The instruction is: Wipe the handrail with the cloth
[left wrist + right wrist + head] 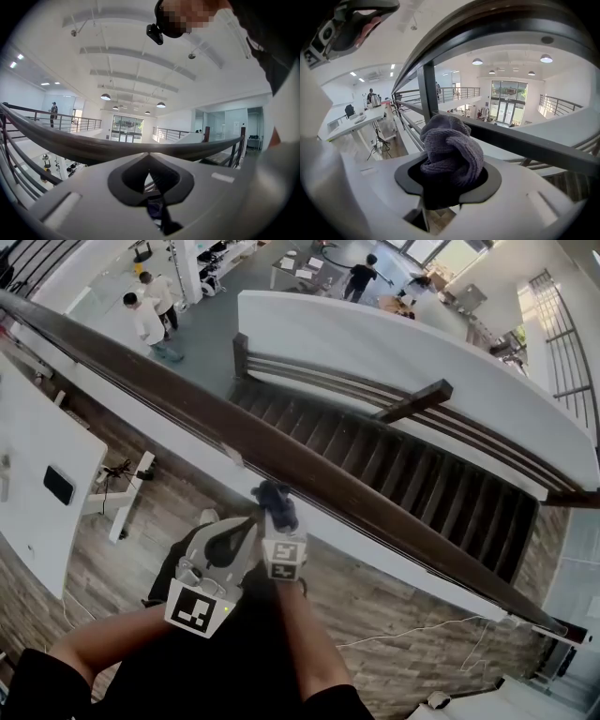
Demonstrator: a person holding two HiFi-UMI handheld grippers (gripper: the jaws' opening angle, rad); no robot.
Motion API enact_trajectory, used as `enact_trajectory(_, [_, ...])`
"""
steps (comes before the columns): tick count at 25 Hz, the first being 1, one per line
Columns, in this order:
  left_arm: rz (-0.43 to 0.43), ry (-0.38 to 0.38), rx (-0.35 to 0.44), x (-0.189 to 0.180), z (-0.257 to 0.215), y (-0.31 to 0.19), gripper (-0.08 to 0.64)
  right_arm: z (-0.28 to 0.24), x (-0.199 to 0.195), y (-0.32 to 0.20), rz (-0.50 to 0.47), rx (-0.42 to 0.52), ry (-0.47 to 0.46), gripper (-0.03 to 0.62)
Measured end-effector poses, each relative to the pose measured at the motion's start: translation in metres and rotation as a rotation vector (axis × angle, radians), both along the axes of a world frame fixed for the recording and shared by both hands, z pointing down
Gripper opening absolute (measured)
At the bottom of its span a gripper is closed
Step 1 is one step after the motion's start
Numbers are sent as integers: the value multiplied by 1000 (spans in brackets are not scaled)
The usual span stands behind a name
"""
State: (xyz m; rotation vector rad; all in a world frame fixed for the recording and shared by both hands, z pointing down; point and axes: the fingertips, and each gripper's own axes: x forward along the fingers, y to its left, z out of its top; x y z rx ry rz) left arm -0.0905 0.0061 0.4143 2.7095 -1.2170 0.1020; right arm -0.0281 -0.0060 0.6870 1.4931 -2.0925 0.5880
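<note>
The dark wooden handrail point(375, 510) runs diagonally from upper left to lower right in the head view. A bunched purple cloth point(274, 495) rests against its near side, with my right gripper point(276, 514) shut on it. In the right gripper view the cloth point(452, 150) bulges out of the jaws, just under the rail point(497, 28). My left gripper point(247, 525) hangs beside the right one, just short of the rail and a little to the left. Its jaws meet at the tips point(149, 154) and hold nothing, with the handrail point(70, 143) close ahead.
Beyond the rail is a drop to a lower floor with a dark stairway point(403, 465) and people point(150, 310). A white table point(37, 474) stands at my left on the wooden floor. A thin cable point(412, 629) lies on the floor to the right.
</note>
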Motion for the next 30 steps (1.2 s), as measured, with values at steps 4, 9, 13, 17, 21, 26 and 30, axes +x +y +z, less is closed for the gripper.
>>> enact_trajectory(4, [40, -69, 2, -23, 12, -11, 0, 23, -34, -27, 18, -5, -3, 156])
enact_trajectory(9, [71, -47, -9, -41, 18, -19, 0, 49, -48, -53, 79, -33, 4, 156])
enact_trajectory(13, [108, -65, -25, -51, 30, -22, 0, 67, -54, -57, 114, -56, 9, 156])
enact_trajectory(17, [97, -68, -41, -57, 42, -32, 0, 81, -48, -68, 176, -65, -1, 156])
enact_trajectory(21, [106, -74, -52, -60, 49, -35, 0, 96, -50, -72, 159, -103, 70, 155])
enact_trajectory(26, [152, -95, -52, -55, 51, -37, 0, 100, -49, -80, 193, -122, 64, 155])
enact_trajectory(30, [165, -109, -47, -56, 51, -38, 0, 119, -41, -72, 233, -184, 72, 155])
